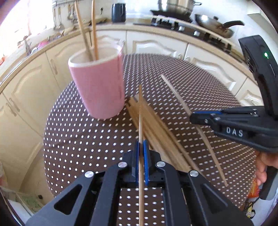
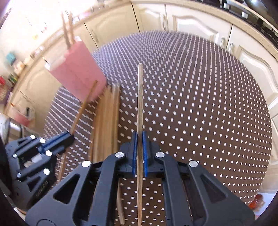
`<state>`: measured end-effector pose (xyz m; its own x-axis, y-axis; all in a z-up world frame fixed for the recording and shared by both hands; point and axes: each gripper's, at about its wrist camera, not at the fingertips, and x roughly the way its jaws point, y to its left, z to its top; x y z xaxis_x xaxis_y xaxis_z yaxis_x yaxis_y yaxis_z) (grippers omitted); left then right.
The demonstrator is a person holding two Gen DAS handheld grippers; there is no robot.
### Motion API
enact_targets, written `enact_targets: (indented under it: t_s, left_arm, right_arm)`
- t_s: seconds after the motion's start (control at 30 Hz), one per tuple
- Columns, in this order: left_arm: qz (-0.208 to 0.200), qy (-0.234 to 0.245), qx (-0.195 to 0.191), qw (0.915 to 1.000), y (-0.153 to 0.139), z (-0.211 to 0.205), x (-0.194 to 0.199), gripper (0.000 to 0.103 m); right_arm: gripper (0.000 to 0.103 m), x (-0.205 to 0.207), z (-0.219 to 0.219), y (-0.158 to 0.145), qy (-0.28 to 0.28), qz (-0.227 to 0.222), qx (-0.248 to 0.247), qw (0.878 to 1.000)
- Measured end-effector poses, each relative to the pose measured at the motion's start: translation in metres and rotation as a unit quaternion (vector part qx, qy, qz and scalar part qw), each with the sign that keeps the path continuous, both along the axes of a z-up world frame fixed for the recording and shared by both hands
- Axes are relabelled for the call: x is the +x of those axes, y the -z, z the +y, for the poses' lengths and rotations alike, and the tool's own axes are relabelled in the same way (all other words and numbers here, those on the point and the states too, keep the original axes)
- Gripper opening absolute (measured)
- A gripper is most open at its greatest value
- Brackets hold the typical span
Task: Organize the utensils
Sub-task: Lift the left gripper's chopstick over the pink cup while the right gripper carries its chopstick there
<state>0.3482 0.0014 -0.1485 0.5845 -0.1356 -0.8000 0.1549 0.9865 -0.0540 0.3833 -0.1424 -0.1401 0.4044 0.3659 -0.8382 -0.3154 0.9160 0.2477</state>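
A pink cup (image 1: 99, 85) stands on the brown dotted table (image 1: 78, 139) with two wooden chopsticks (image 1: 93, 29) upright in it. It also shows in the right wrist view (image 2: 78, 73). A pile of loose chopsticks (image 1: 156, 125) lies on the table beside the cup, also seen in the right wrist view (image 2: 107, 118). My left gripper (image 1: 142, 144) is shut on one chopstick (image 1: 140, 107) that points toward the cup. My right gripper (image 2: 139, 135) is shut on another chopstick (image 2: 140, 97), held above the table; it shows in the left wrist view (image 1: 192, 119) to the right of the pile.
Cream kitchen cabinets (image 1: 156, 45) curve around the far side of the table. A stove with a pot (image 1: 175, 7) and a wok (image 1: 213, 24) stands on the counter behind. A black container (image 1: 118, 12) sits on the counter.
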Motion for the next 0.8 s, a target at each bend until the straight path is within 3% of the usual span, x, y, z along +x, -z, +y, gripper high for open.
enact_targets:
  t_s: [0.33, 0.57, 0.8]
  left_arm:
    - [-0.106, 0.013, -0.034, 0.9937, -0.066, -0.004, -0.034, 0.005]
    - [-0.184, 0.006, -0.089, 0.9789, -0.110, 0.014, -0.054, 0.005]
    - [-0.264, -0.019, -0.136, 0.9548, -0.128, 0.039, -0.061, 0.005]
  right_arm:
    - [0.007, -0.028, -0.029, -0.065, -0.020, -0.100, 0.102, 0.990]
    - [0.007, -0.051, -0.002, -0.110, -0.035, -0.182, 0.153, 0.971]
    - [0.007, -0.057, 0.008, -0.136, -0.038, -0.235, 0.189, 0.953]
